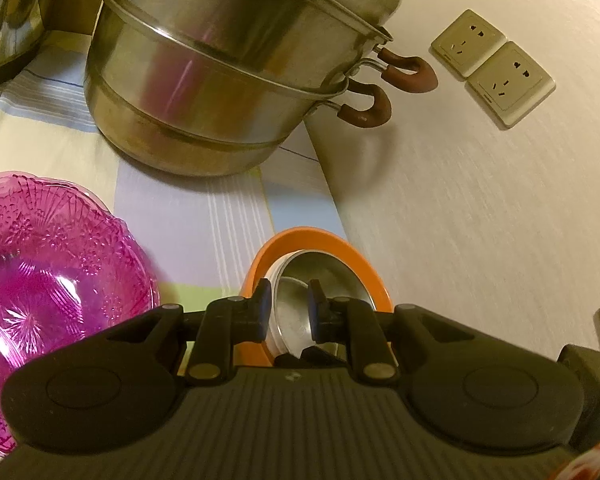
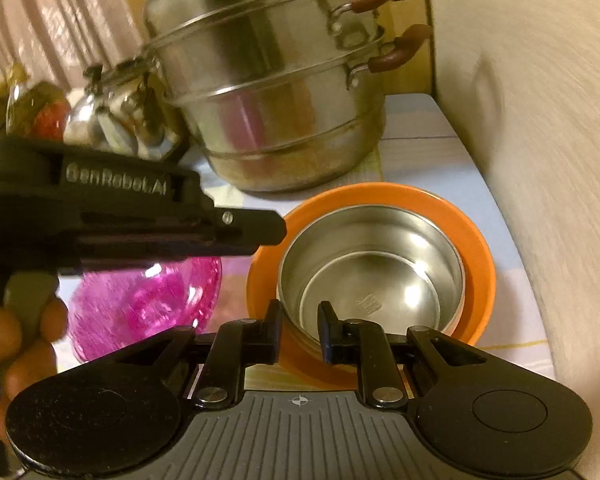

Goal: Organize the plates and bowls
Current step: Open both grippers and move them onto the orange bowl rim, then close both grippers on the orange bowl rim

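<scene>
Down on the striped cloth [image 1: 188, 224], the left wrist view is showing the left gripper [image 1: 289, 300] sitting low over a steel bowl [image 1: 320, 280]. Its fingers are nearly together and are pinching the steel bowl's rim. That bowl is sitting inside an orange bowl [image 1: 300, 236], close to the wall [image 1: 480, 200]. A pink glass bowl [image 1: 52, 280] is resting on the left, just beside them. A big steel steamer pot [image 1: 228, 80] is standing behind (it has brown handles). Two sockets [image 1: 492, 68] are sitting on the wall.

Next, the right wrist view is showing the right gripper [image 2: 300, 320]. Its fingers are nearly together too, and they are gripping the near rim of the steel bowl [image 2: 376, 280], which is nesting in the orange bowl [image 2: 480, 256]. The left gripper's black body [image 2: 100, 216] is reaching in from the left, with a hand [image 2: 16, 332] holding it. The pink glass bowl [image 2: 148, 304] is lying under it. The steamer pot [image 2: 276, 100] and a shiny kettle [image 2: 120, 120] are standing at the back.
</scene>
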`<action>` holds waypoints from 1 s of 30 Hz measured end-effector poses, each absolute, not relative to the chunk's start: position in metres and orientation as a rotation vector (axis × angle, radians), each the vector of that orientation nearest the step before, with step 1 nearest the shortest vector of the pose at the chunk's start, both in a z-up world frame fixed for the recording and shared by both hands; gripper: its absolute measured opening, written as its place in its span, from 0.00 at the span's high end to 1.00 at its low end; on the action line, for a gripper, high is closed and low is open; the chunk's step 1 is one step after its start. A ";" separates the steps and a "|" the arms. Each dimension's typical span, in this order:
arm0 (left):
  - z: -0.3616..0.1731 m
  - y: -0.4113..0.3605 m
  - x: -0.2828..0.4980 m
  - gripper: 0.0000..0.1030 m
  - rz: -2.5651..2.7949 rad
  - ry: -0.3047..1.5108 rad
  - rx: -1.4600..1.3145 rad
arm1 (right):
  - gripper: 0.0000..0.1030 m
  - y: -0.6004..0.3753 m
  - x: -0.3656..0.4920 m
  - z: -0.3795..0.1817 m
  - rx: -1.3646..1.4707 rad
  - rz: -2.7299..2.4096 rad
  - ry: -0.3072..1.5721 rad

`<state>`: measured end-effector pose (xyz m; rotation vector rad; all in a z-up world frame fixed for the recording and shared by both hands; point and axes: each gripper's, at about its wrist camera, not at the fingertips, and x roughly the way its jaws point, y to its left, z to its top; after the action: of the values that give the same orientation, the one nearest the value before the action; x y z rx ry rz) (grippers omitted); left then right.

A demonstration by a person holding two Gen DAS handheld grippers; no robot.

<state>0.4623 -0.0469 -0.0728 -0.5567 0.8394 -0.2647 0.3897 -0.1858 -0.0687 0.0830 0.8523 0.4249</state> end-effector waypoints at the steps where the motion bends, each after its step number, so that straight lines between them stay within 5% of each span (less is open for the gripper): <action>1: -0.072 -0.047 0.462 0.85 -0.263 0.839 -0.558 | 0.82 -0.185 0.390 -0.069 0.080 0.424 0.852; 11: -0.071 -0.044 0.460 0.83 -0.251 0.818 -0.567 | 0.79 -0.215 0.386 -0.055 0.198 0.346 0.774; 15: -0.067 -0.041 0.460 0.74 -0.231 0.801 -0.557 | 0.54 -0.239 0.385 -0.049 0.279 0.197 0.720; 30: -0.093 -0.062 0.470 0.64 -0.205 0.858 -0.471 | 0.48 -0.273 0.402 -0.081 0.456 0.049 0.845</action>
<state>0.4703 -0.0617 -0.0932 -0.4708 0.8582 -0.2046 0.4019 -0.2725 -0.0809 0.4556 0.8449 0.0485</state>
